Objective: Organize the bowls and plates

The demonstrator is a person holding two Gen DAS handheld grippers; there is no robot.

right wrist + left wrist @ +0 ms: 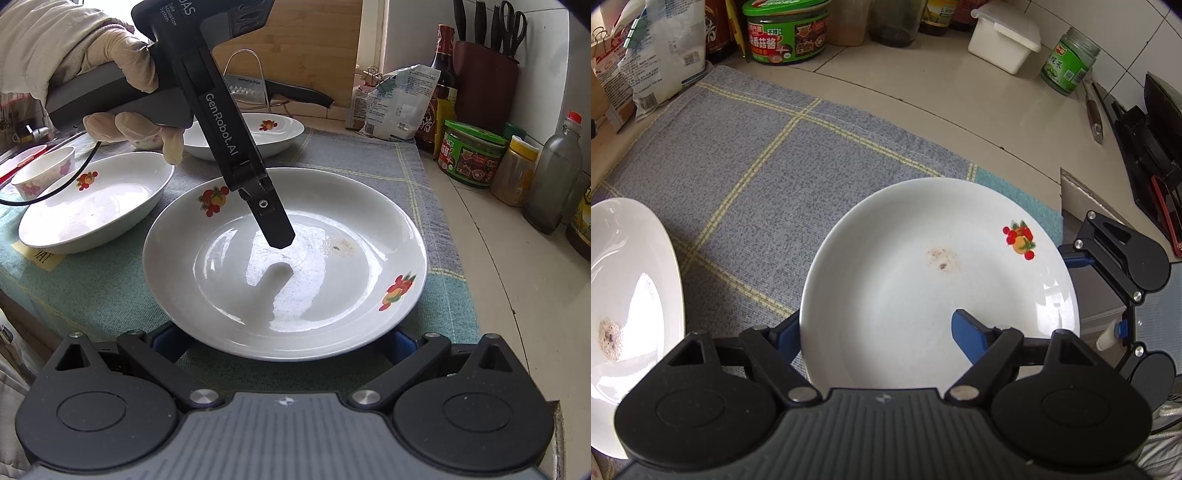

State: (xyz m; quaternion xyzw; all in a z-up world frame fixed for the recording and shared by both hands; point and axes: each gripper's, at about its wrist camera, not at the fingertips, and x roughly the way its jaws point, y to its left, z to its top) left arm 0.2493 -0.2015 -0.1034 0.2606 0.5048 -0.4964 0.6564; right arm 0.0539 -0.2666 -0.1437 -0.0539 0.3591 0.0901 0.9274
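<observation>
A white deep plate [923, 295] with fruit decals lies on the blue checked cloth [757, 177]. My left gripper [875, 328] stands open astride its rim, one blue finger [967, 332] inside the plate, the other outside. In the right wrist view that inner finger [275, 225] hovers just above the plate [332, 221]. My right gripper [282, 345] is open wide at the plate's near edge, its tips hidden under the rim. An oval dish [92, 206], another plate [280, 136] and a small bowl [44, 170] sit further left.
A gloved hand [122, 66] holds the left gripper. Jars [469, 155], bottles [554, 173], a knife block [484, 81] and bags [399, 107] line the counter's back. A stained white dish [628, 288] lies to the left in the left wrist view. A white box [1001, 40] is behind.
</observation>
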